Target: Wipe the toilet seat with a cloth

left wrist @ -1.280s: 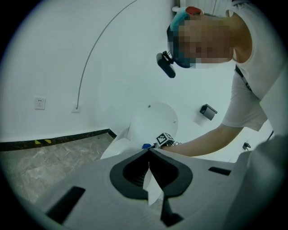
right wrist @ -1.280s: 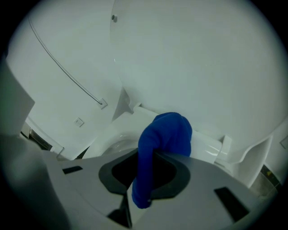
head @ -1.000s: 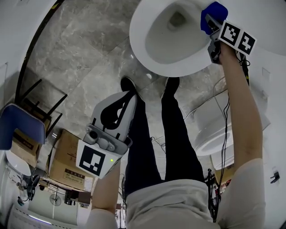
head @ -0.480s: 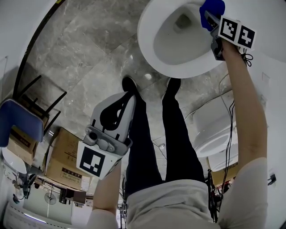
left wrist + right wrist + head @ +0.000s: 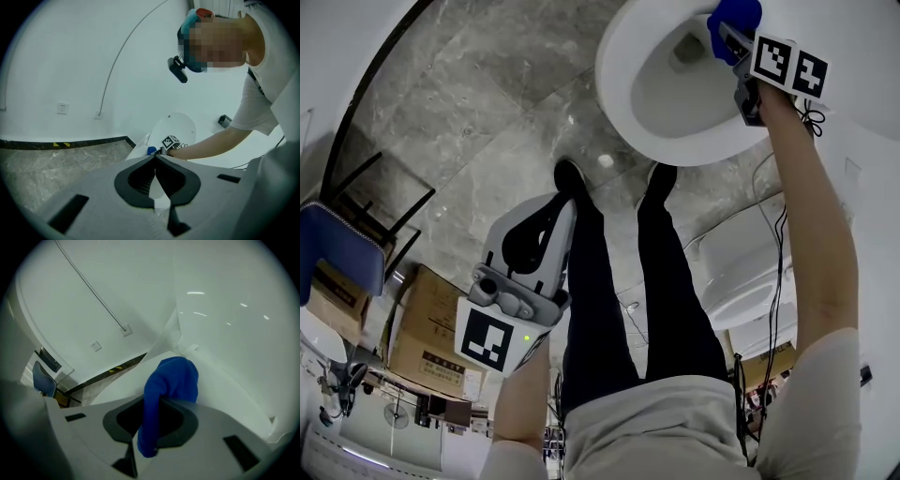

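Note:
The white toilet seat point(image 5: 628, 103) lies at the top right of the head view. A blue cloth point(image 5: 734, 17) rests on the seat's far right rim, and my right gripper point(image 5: 724, 36) is shut on it. In the right gripper view the cloth point(image 5: 171, 379) bunches up between the jaws of that gripper point(image 5: 157, 401) and hangs down in front, with the seat point(image 5: 119, 383) just beyond. My left gripper point(image 5: 562, 204) hangs low by the person's left leg, shut and holding nothing. The left gripper view looks over its shut jaws point(image 5: 155, 157) to the distant cloth point(image 5: 151, 150).
The person's dark-trousered legs point(image 5: 600, 281) stand on grey marble floor point(image 5: 478, 122) before the toilet. Cardboard boxes point(image 5: 431, 323) and a blue chair point(image 5: 337, 258) sit at the left. Another white fixture point(image 5: 741, 272) and cables lie at the right. A raised lid point(image 5: 176, 126) stands behind the bowl.
My right gripper has slid the blue cloth along the seat's right rim toward the back of the bowl. The left gripper has stayed low at the person's side.

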Motion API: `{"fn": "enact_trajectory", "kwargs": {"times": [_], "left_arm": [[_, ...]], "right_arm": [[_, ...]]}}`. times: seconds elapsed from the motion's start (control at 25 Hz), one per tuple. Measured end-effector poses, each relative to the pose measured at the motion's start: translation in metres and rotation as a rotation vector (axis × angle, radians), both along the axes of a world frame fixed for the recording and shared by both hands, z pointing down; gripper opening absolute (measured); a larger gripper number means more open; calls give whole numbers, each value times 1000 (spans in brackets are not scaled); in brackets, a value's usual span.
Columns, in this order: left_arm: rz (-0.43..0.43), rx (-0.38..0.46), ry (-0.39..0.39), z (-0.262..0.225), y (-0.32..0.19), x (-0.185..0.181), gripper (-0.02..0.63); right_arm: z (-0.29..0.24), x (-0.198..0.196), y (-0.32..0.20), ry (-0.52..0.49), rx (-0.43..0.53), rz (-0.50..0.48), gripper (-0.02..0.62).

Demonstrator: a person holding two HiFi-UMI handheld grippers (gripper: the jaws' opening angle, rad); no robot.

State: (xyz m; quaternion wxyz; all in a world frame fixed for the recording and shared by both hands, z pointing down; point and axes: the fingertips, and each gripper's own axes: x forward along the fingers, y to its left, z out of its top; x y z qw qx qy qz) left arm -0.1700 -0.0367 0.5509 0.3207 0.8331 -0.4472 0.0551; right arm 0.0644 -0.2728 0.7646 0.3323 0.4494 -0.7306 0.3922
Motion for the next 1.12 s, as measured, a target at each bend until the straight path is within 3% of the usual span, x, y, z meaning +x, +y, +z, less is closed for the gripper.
{"fn": "enact_trajectory", "kwargs": {"times": [0.76, 1.12], "left_arm": [[-20, 20, -19, -4, 13, -2, 8], [-33, 14, -3, -2, 25, -31, 8]], "right_arm": [[-12, -35, 5, -79, -4, -41, 52], [-9, -77, 22, -103, -24, -55, 52]]}}
